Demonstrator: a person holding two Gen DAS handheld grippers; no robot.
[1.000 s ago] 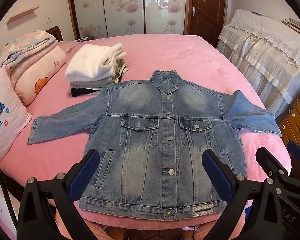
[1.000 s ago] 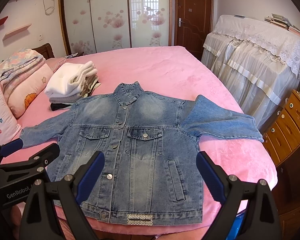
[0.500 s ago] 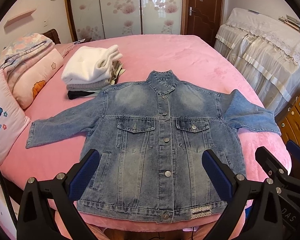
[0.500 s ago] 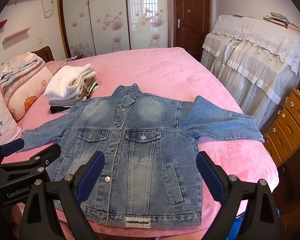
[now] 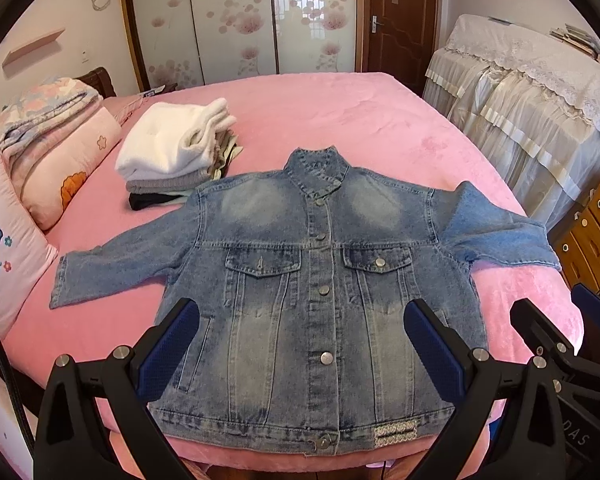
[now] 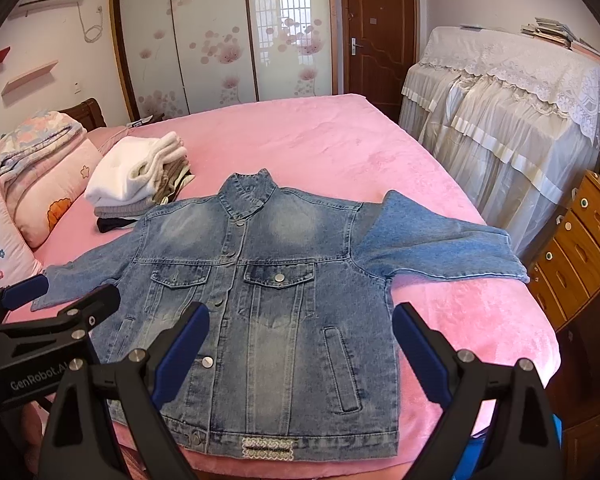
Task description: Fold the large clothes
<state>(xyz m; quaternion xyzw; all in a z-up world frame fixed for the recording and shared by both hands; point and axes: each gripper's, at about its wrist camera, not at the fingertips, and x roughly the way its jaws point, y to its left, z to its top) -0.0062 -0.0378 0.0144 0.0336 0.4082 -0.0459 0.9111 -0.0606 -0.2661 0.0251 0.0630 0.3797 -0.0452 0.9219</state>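
The buttoned blue denim jacket (image 5: 319, 300) is lying flat, front up, sleeves spread, on the pink bed (image 5: 339, 120); no fold is showing. Left claw (image 5: 300, 344) and right claw (image 6: 300, 344) are hovering released near the jacket's hem.

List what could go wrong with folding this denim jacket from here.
1. The denim jacket has its hem at the edge of the bed; a tug toward the person could slide it off.
2. One sleeve reaches the bed's side edge and may droop over.
3. The folded stack lies near the other shoulder; swinging that sleeve could topple it.
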